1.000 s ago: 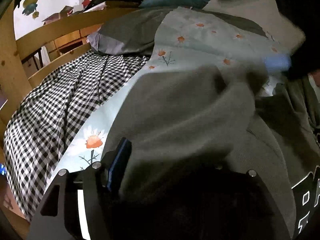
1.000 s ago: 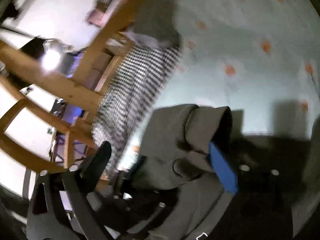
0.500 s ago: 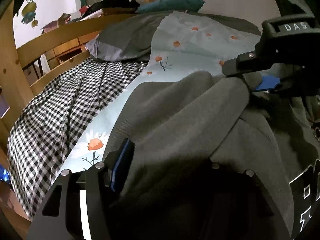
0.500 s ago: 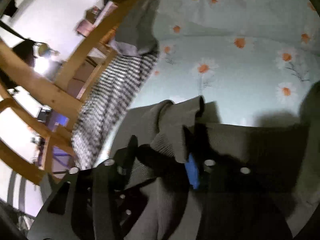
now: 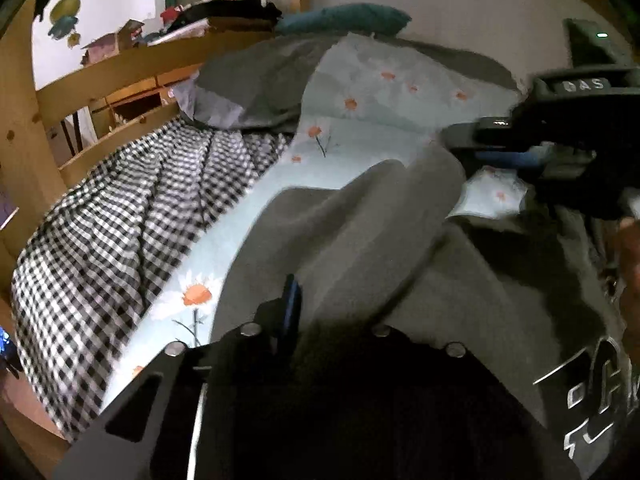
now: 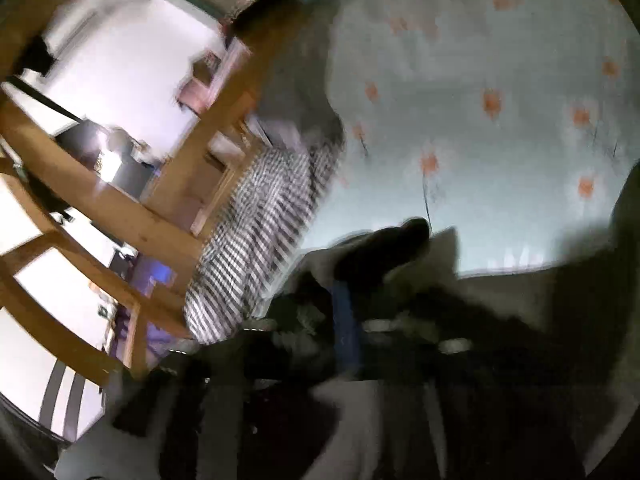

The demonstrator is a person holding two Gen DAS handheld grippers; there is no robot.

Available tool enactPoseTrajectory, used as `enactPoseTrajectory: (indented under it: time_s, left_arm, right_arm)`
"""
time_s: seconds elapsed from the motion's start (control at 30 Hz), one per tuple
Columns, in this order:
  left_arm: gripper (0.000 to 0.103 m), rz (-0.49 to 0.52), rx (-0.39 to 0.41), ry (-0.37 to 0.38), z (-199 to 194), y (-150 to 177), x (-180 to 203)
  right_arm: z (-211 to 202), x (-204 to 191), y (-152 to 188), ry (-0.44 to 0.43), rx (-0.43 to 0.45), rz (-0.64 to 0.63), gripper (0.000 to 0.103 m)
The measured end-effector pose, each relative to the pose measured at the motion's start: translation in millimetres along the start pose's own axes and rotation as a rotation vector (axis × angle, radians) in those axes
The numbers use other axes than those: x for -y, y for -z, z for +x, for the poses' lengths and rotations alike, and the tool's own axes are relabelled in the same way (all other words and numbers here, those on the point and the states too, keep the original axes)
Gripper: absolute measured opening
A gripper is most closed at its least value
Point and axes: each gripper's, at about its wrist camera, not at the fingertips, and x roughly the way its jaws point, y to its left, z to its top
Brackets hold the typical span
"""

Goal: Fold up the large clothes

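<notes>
Gripping the grey sweatshirt (image 5: pixel 360 240), left tongs (image 5: pixel 316 312); right tongs (image 5: pixel 472 152) pinch its edge.

Grey sweatshirt (image 5: pixel 360 240) hides left gripper's (image 5: pixel 332 320) right finger; right view blurred.

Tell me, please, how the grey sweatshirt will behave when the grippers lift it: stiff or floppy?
Probably floppy: the grey sweatshirt drapes in soft folds over the left gripper. It looks thick, so likely rather heavy. The knit seems unlikely to slip from the pads.
</notes>
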Motion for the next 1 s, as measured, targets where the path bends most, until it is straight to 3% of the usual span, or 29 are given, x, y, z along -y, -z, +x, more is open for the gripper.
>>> enactPoseTrajectory:
  time_s: [0.17,0.33,0.47,0.57,0.7,0.87,1.0]
  left_arm:
    - [0.013,-0.015,0.006,0.033,-11,-7,5]
    - [0.007,-0.018,-0.042,0.063,-8,-2,12]
    - [0.007,0.044,-0.004,0.097,-27,3,28]
    - [0.007,0.103,0.045,0.146,-53,4,52]
    - [0.007,0.169,0.118,0.246,-101,4,98]
    - [0.007,0.241,0.181,0.358,-148,14,166]
    - [0.007,0.301,0.112,0.427,-146,35,229]
  right_arm:
    - [-24,-21,-13,-0.017,0.019,-0.035,0.005]
    - [-17,-5,-4,-0.004,-0.070,0.063,0.006]
    - [-41,15,14,-0.085,0.013,0.112,0.005]
    - [-90,20,25,-0.187,0.131,0.113,0.005]
    - [-179,10,37,-0.231,0.248,0.035,0.005]
    - [-280,13,60,-0.212,0.348,-0.014,0.005]
    - [-328,43,84,-0.118,0.387,0.011,0.005]
